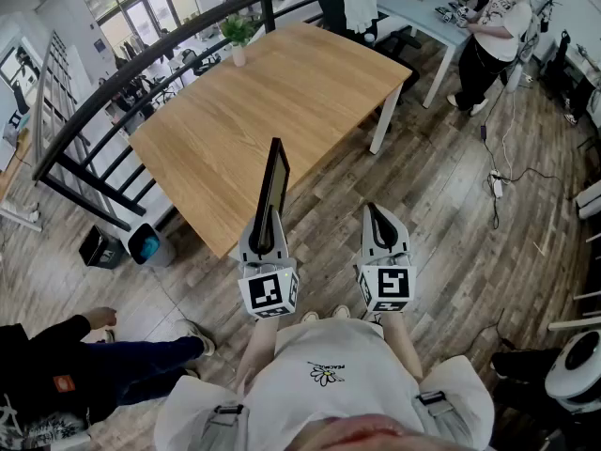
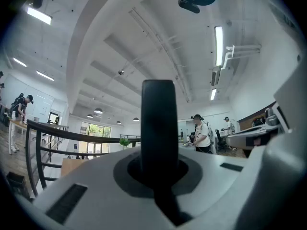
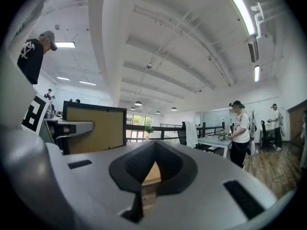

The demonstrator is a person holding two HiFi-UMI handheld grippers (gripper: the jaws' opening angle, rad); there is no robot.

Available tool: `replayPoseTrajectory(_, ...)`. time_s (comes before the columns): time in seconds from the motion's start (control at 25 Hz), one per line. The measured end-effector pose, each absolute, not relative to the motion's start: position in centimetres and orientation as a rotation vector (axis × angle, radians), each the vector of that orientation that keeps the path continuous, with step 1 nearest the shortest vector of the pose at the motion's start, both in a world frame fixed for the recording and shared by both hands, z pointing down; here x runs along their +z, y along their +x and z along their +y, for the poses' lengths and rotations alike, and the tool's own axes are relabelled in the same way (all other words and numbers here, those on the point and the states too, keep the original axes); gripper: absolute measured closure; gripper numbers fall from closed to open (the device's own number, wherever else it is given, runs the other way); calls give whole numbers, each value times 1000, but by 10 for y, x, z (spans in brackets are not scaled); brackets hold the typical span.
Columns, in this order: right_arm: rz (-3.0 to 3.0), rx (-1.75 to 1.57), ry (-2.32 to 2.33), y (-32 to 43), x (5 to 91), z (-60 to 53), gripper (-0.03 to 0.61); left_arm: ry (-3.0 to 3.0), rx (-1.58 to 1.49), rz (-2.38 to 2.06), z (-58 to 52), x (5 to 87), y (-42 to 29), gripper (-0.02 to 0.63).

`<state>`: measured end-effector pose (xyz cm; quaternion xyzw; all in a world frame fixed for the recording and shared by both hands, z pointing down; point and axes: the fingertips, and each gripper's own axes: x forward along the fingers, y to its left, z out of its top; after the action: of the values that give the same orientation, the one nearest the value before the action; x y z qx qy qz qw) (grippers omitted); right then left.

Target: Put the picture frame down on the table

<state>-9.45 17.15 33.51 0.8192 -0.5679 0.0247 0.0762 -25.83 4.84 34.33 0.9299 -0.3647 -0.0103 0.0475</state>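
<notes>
The picture frame has a black rim and stands upright, edge-on to me, in the head view. My left gripper is shut on its lower edge, just off the near edge of the wooden table. In the left gripper view the frame is a dark bar rising from between the jaws. From the right gripper view I see its brown backing. My right gripper hangs over the floor to the right, shut and holding nothing.
A small potted plant stands at the table's far edge. A black railing runs behind the table and a bin sits by its left corner. One person stands at a far desk. Another person crouches at lower left.
</notes>
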Motion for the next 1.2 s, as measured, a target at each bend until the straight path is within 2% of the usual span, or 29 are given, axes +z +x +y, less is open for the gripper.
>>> replayPoseTrajectory(1.2, -1764, 41, 2411, -52, 342, 188, 569, 2852, -61, -1178, 64, 341, -216, 591)
